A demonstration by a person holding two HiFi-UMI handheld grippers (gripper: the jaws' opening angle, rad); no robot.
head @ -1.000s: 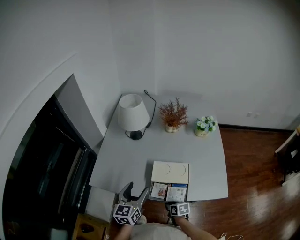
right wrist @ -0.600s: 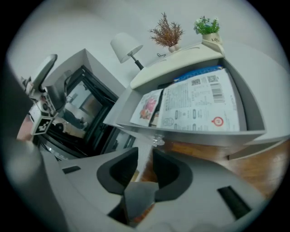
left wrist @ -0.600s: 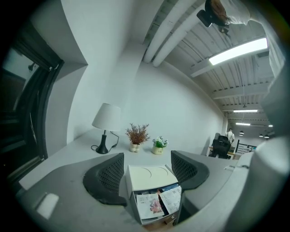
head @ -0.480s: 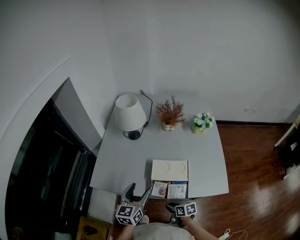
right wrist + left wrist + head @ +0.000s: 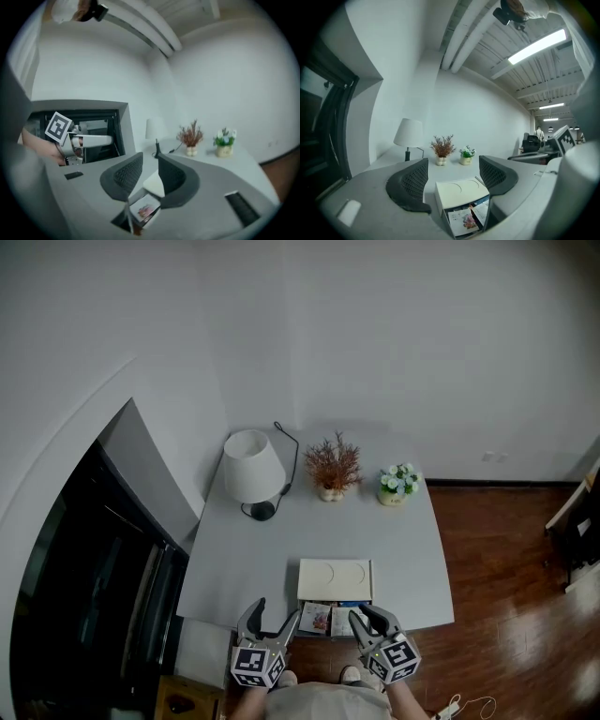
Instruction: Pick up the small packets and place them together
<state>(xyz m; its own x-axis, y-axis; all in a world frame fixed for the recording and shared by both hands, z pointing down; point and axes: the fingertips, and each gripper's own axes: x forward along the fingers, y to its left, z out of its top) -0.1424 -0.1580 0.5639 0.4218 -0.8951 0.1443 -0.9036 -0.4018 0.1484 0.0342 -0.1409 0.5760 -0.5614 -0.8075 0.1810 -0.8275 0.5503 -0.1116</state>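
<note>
A white box (image 5: 335,578) lies at the near edge of the grey table (image 5: 272,559). Its open front holds two small packets, one with a pink picture (image 5: 319,618) and one blue and white (image 5: 346,620). My left gripper (image 5: 275,612) hangs just off the table edge, left of the packets; its jaws are opening and touch nothing. In the left gripper view the box (image 5: 461,190) and the packets (image 5: 465,220) show beyond that gripper (image 5: 452,162). My right gripper (image 5: 367,613) is at the packets' right, its jaws slightly apart and empty. The right gripper view shows this gripper (image 5: 149,162) over the box (image 5: 154,183).
A white lamp (image 5: 253,465), a dried plant (image 5: 328,465) and a small flower pot (image 5: 397,484) stand along the table's far side. A dark opening (image 5: 94,587) lies to the left, wooden floor (image 5: 506,596) to the right.
My right gripper has risen into fuller view beside the packets and its jaws have parted a little. The left gripper has stayed in place, with its jaws slightly wider.
</note>
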